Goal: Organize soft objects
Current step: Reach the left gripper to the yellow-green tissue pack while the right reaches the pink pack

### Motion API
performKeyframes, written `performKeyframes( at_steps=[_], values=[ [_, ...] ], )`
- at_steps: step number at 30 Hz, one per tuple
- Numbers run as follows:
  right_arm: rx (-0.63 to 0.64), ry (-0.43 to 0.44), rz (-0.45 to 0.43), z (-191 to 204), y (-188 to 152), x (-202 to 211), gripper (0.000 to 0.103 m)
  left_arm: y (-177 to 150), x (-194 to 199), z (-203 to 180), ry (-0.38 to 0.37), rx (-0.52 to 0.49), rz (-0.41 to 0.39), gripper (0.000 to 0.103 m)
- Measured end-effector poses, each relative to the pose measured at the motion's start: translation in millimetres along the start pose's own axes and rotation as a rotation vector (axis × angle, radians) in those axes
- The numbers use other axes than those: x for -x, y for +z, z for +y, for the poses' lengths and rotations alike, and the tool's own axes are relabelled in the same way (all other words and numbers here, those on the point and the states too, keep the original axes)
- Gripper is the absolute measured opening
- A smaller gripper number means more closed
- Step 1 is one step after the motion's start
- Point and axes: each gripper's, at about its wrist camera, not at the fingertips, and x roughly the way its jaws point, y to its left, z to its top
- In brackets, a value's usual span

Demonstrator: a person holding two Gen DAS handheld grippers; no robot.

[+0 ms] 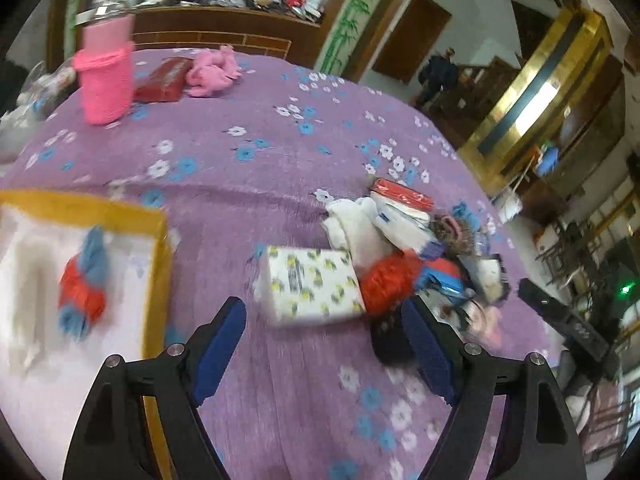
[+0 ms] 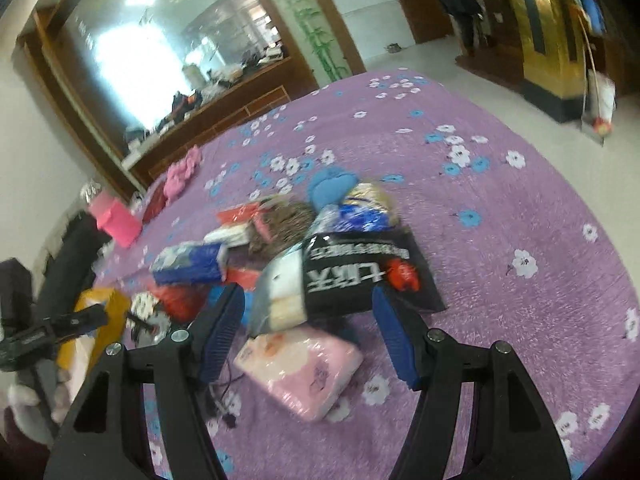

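Below, both grippers (image 1: 324, 330) (image 2: 310, 326) agape and empty above crinkly packets (image 2: 352, 276) on fuzzy purple bedspread (image 1: 260, 168).

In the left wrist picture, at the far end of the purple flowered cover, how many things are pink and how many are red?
Pink: 2 (pink bottle in a knitted sleeve, pink fluffy cloth bundle)
Red: 1 (dark red flat packet)
Total: 3
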Motion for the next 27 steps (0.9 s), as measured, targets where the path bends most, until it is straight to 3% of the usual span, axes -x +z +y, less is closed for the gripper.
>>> performKeyframes(
  at_steps=[6, 11, 14, 19, 21, 23, 26, 27],
  values=[
    [-0.053, 0.03, 0.0, -19.5, 2.3, -1.6, 0.065, 42.5, -62.5, -1.3, 0.007, -0.006, 0.06, 0.08],
    [-0.068, 0.036, -0.002, -23.8, 1.7, 0.4, 0.065, 56.9, -101.3, 13.7, -0.102, 0.143, 0.061, 0.078],
    [-0.076, 0.041, -0.002, -26.2, 0.3, 2.8, 0.065, 49.4, -112.4, 18.8, -0.141, 0.138, 0.125, 0.075],
    [-0.07, 0.05, 0.01, -25.1, -0.7, 0.9, 0.065, 13.8, -100.5, 8.4, -0.168, -0.039, 0.288, 0.073],
    [-0.067, 0.048, 0.015, -23.3, -1.7, -0.8, 0.065, -4.0, -83.9, -3.1, -0.151, -0.143, 0.315, 0.075],
    [-0.061, 0.046, 0.019, -22.0, -2.6, -2.1, 0.065, -12.9, -69.4, -14.5, -0.103, -0.237, 0.287, 0.075],
    [-0.06, 0.043, 0.028, -22.0, -3.9, -4.1, 0.065, -28.0, -54.9, -41.7, 0.063, -0.459, 0.178, 0.082],
    [-0.062, 0.042, 0.034, -22.5, -3.8, -5.4, 0.065, -31.3, -54.0, -48.7, 0.082, -0.497, 0.158, 0.084]
  ],
)
